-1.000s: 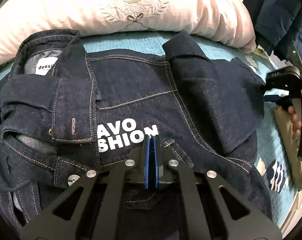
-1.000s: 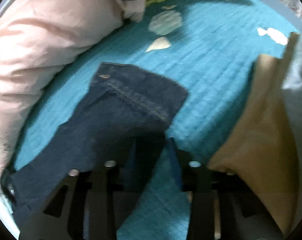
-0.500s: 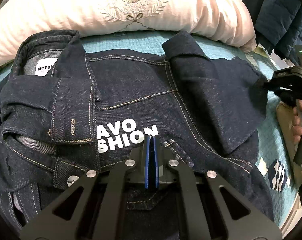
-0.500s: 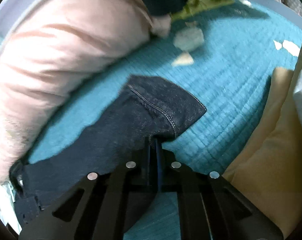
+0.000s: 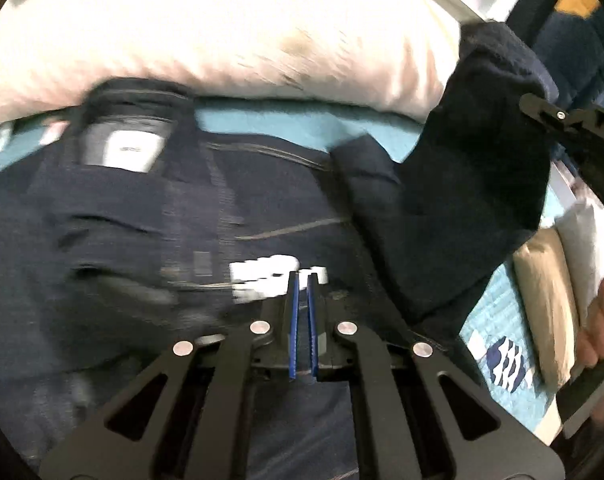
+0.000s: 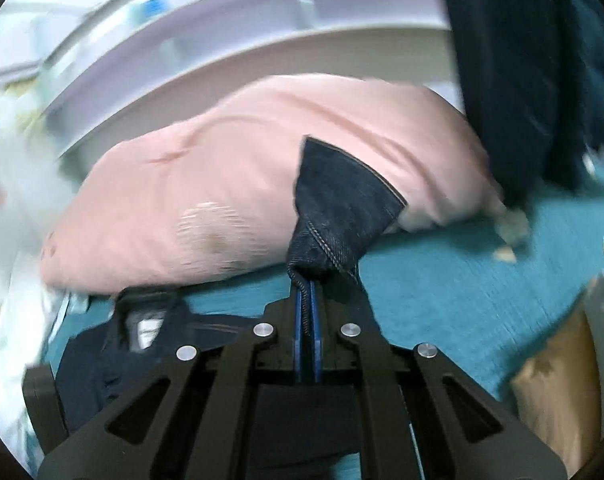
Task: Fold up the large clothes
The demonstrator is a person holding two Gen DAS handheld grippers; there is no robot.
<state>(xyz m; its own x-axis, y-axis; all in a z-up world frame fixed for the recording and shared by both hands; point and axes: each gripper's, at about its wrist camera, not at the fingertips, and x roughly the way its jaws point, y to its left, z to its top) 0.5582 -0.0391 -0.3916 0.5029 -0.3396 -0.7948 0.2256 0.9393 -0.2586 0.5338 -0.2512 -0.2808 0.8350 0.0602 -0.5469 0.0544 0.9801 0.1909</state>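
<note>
My left camera sits close above the denim jacket (image 5: 182,220), looking steeply down along its tongs (image 5: 302,280) toward the pillow (image 5: 222,32). My right camera rides higher and flatter, facing the pillow (image 6: 202,200) and headboard (image 6: 222,60). Both see the pillow, the teal bedspread (image 6: 461,280) and the lifted sleeve (image 5: 473,180).
</note>
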